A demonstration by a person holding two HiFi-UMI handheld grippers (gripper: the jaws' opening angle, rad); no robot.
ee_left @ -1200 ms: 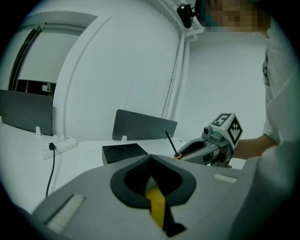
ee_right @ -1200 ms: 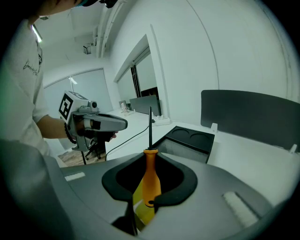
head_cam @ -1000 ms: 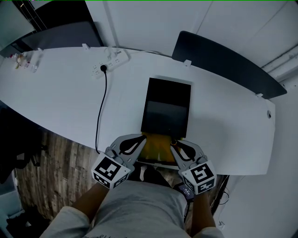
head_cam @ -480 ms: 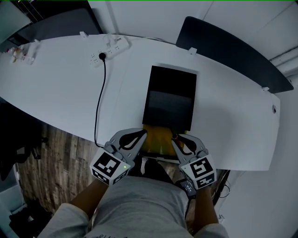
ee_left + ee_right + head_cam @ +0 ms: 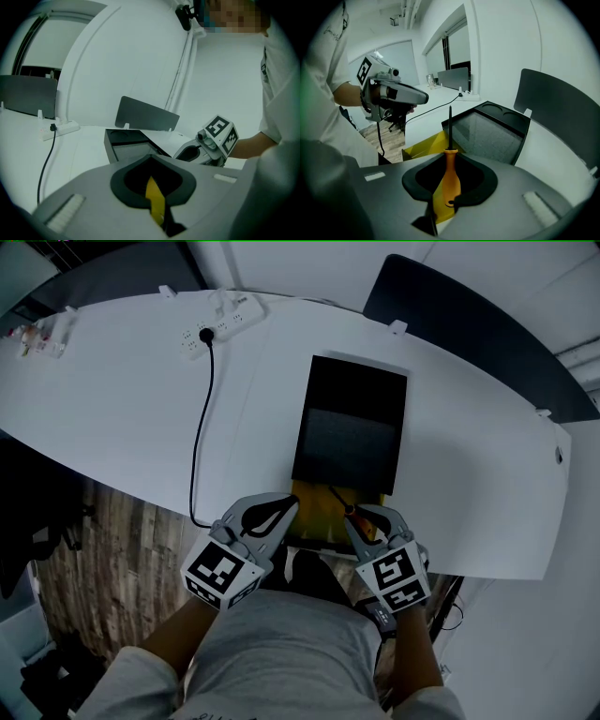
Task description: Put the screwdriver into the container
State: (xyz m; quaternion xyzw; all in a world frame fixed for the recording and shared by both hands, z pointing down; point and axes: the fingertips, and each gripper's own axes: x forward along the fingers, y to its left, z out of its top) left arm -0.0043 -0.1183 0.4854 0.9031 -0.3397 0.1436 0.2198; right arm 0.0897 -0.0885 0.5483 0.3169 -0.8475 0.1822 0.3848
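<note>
Screwdriver [image 5: 449, 174], orange in the handle and black in the thin shaft, sits in the right claw [image 5: 367, 521], whose jaws are closed on the handle and stand partway apart around its width. The shaft points away from the person toward the container [image 5: 352, 388], with its tip close to the container's near wall; whether the tip is over the rim I cannot tell. The tool is outside the container, above a yellow sheet [image 5: 315, 514] that lies at the bench's near edge, touching or just beside the container's near wall. Whether that sheet is a bag or a folder is unclear. The left claw [image 5: 279, 517] is pinched shut on the sheet's left side, and a yellow strip shows between its jaws in the left gripper view. The container is a black, open, rectangular box with a grey floor, and nothing shows inside it. It stands near the middle of the white bench [image 5: 122, 399]. Well apart, at the bench's far left, lies a white power strip [image 5: 223, 322], and a black cable [image 5: 199, 442] runs from it to the near edge. A dark panel [image 5: 469, 324] stands along the far side.
</note>
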